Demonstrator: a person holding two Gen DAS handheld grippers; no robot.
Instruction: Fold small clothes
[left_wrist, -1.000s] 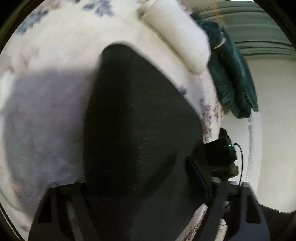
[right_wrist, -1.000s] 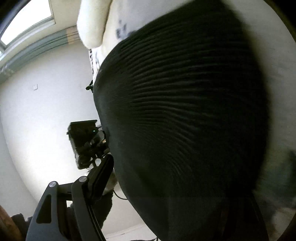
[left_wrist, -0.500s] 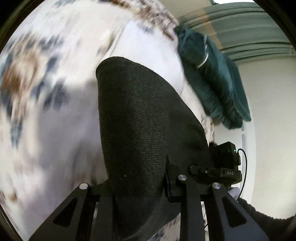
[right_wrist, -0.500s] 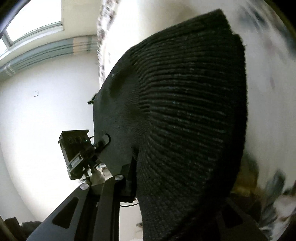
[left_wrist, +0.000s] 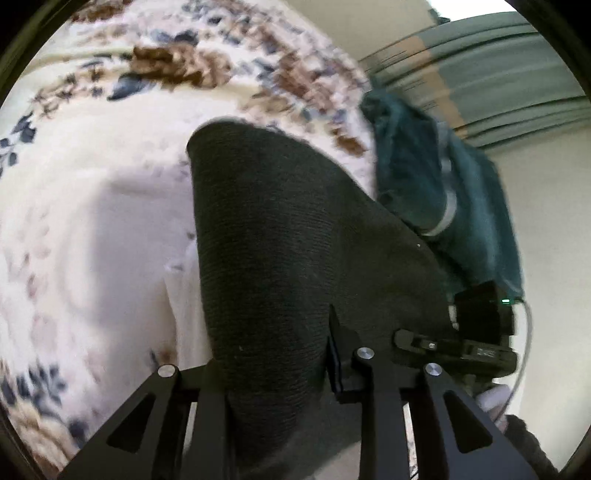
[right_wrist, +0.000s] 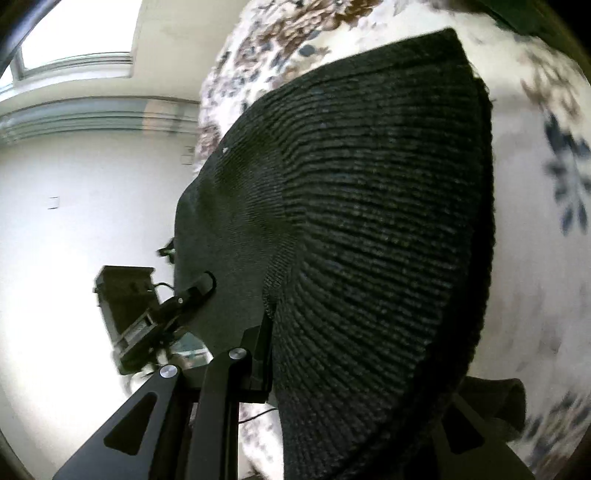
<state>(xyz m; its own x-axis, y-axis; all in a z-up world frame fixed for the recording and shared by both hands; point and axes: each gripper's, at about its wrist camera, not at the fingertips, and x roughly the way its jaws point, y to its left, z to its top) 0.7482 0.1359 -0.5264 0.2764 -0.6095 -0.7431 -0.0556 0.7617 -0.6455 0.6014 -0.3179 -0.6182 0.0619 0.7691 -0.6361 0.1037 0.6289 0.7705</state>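
Floral bedding (left_wrist: 110, 229) in cream, brown and blue fills the ground under both my cameras, blurred at its edges; white walls and grey-green window trim (left_wrist: 498, 48) show beyond it, and a dark teal garment (left_wrist: 454, 192) lies at the bed's far right side in my left view; my task piece, a black knit garment (left_wrist: 280, 251), hangs lifted above the bedding, stretched between my two tools; my left gripper (left_wrist: 277, 373) is pinched narrow on the near edge of that knit, cloth bunched between its two black fingers (left_wrist: 354, 373); in my right view the same garment (right_wrist: 369, 240) shows heavy ribbing on its right part and a finer weave on the left; my right gripper (right_wrist: 351, 373) is also narrow and clamped on the cloth, its jaws having just been closing with the knit between them; only its left finger (right_wrist: 255, 354) is plain to see, the other is buried behind the fabric; each camera catches the other tool past the garment's edge: right one (left_wrist: 476, 332) low right, left one (right_wrist: 147, 310) low left
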